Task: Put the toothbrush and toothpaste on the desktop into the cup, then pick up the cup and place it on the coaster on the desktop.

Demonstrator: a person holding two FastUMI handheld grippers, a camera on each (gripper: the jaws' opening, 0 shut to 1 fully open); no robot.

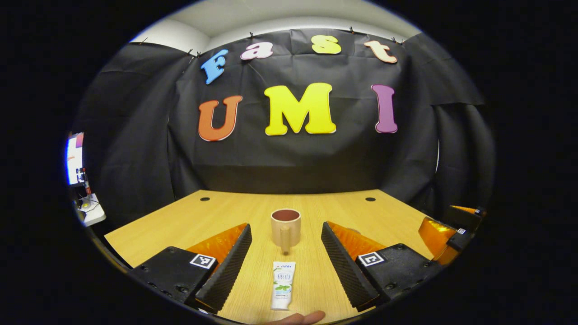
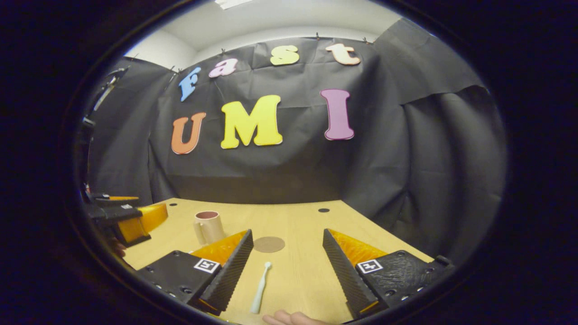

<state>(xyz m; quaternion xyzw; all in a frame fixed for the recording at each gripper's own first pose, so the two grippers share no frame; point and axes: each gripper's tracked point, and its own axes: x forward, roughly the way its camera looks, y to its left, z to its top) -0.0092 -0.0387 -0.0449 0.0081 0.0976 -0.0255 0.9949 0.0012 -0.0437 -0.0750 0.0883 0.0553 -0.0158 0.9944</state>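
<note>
1. While the left gripper [image 1: 286,262] hangs over the desk [image 1: 158,230] with fingers spread wide and empty, the toothpaste [image 1: 282,285] lies between them at bottom centre, the cup [image 1: 285,228] just above.
2. Right gripper [image 2: 285,266], likewise wide apart, frames the toothbrush [image 2: 261,288] at bottom centre; the coaster [image 2: 268,244] sits above, the cup left of centre.

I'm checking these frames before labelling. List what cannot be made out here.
- Inside of the cup: left gripper view, hidden by its own rim and wall.
- Toothbrush bristles: right gripper view, too small to tell.
- Toothpaste cap end: left gripper view, right at the bottom edge.
- Hand: right gripper view, cut off by the bottom edge.
</note>
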